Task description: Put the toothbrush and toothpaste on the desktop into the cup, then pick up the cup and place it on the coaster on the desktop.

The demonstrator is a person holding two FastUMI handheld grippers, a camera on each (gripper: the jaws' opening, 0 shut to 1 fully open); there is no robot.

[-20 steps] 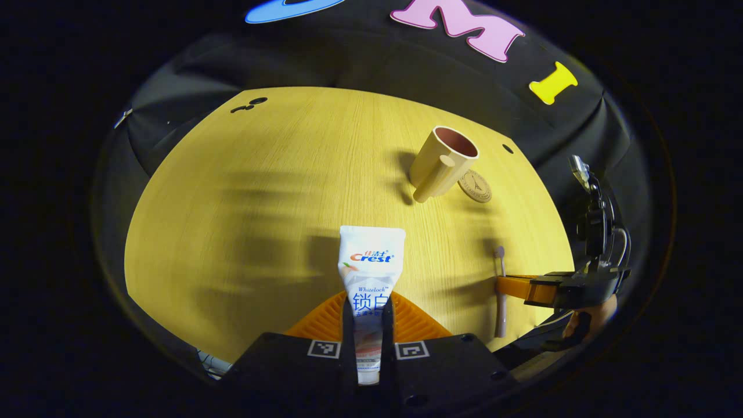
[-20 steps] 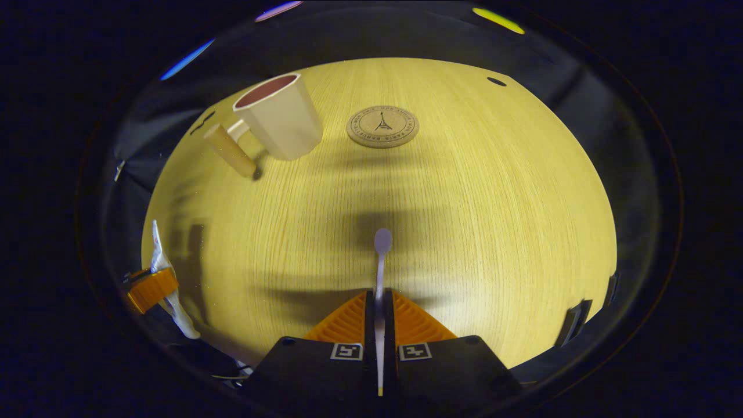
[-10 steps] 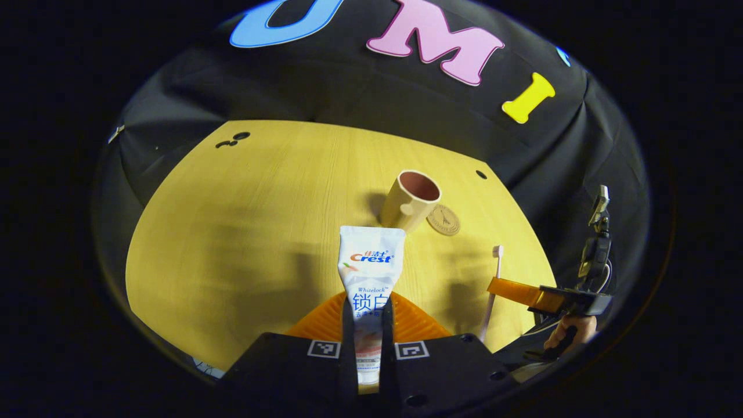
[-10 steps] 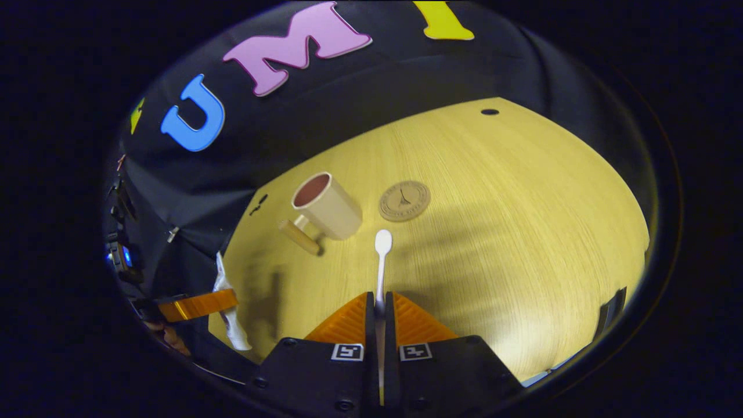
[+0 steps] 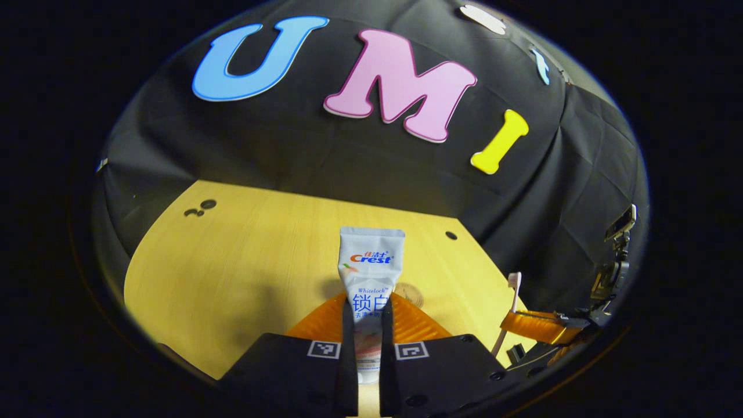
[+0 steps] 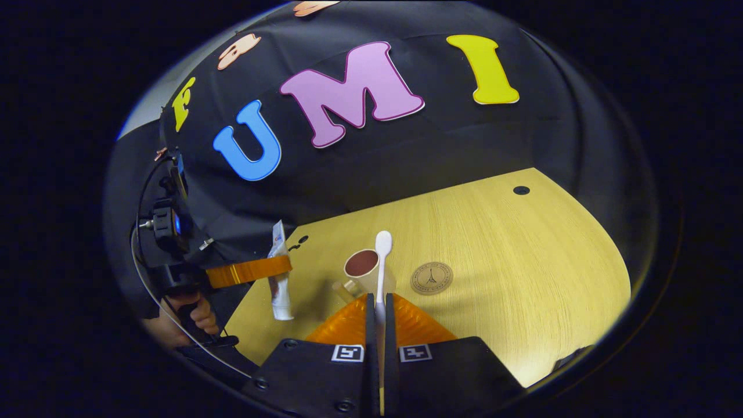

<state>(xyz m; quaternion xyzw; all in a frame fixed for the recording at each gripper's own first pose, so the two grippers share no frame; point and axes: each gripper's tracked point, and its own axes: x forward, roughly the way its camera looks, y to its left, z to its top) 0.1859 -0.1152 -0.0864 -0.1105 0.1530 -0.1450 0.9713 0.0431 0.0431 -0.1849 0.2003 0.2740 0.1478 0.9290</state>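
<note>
The table (image 6: 522,273) had lots of bare room on my right side. Only the cup (image 6: 363,271) and coaster (image 6: 431,278) stood in front.

Counter (image 6: 493,244): pale wood-grain finish, smooth, low sheen. Toothpaste (image 5: 371,261): soft plastic tube, glossy printed skin, crimped flat end. Toothbrush (image 6: 382,273): smooth plastic, slight gloss. Cup (image 6: 363,273): matt, plastic-looking wall, darker matt interior. Coaster (image 6: 431,278): matt, cork- or wood-like, stamped face. Booth wall (image 6: 406,157): matt black cloth, creased.
</note>
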